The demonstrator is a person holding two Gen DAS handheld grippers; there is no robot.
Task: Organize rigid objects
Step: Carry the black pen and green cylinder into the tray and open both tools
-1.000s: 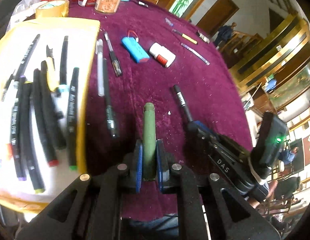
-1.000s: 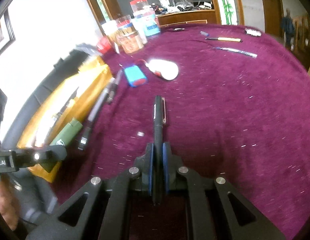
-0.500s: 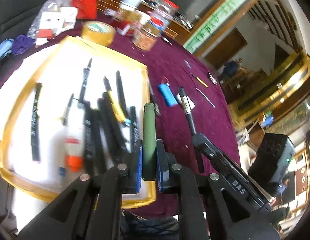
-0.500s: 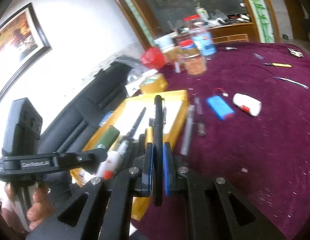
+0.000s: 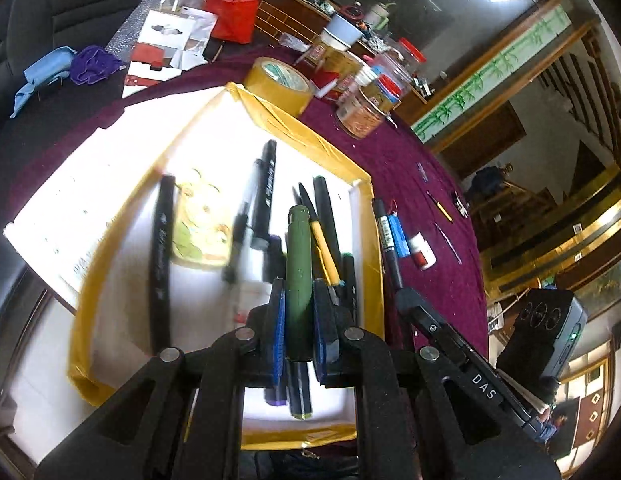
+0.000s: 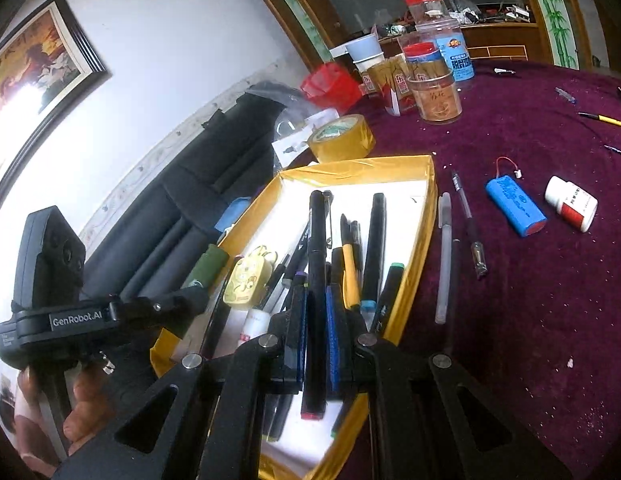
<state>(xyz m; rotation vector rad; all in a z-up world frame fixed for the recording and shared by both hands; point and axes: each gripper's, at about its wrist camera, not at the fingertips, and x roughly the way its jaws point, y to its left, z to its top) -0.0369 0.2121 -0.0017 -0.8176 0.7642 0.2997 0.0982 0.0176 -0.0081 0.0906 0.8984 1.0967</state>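
A round desk [image 6: 530,280] under a deep purple cloth fills the room's middle. Behind it a white wall [image 6: 158,60] carries a framed painting [image 6: 34,68]. A black sofa [image 6: 198,184] stands between that wall and the desk. Beyond the desk, a wooden cabinet [image 6: 498,40] sits below a dark panel with bamboo-painted borders [image 6: 550,12].

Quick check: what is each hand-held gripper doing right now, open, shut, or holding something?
Left hand-held gripper: shut on the green marker.
Right hand-held gripper: shut on the black pen.
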